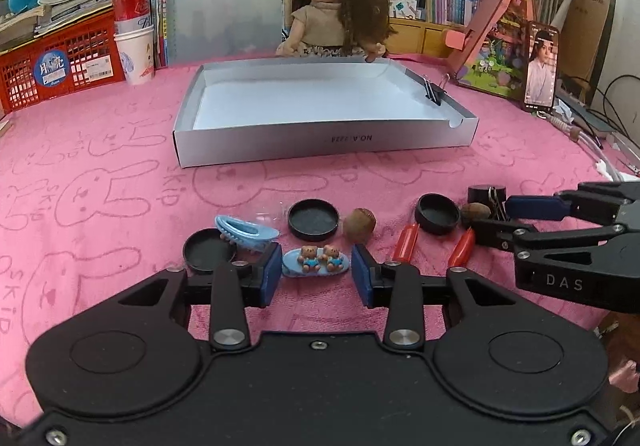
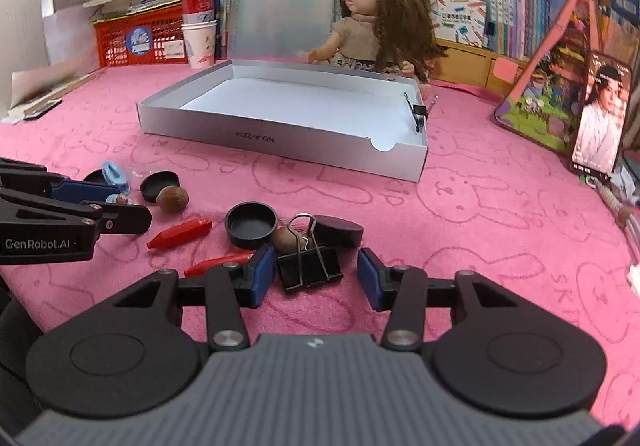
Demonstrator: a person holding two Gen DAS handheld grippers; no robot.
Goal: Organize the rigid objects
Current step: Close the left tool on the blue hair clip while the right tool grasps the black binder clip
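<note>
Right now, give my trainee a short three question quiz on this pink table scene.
1. True or false: the silver box already holds several black caps.
2. What lies between the left claw pads? A) a walnut B) the bear hair clip C) a red handle
3. Fill in: the right claw frames a black binder ____.

Key: 1 false, it holds no caps; 2 B; 3 clip.

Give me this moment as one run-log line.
left claw: open around blue bear hair clip | right claw: open around black binder clip | silver cardboard tray: one binder clip on wall
</note>
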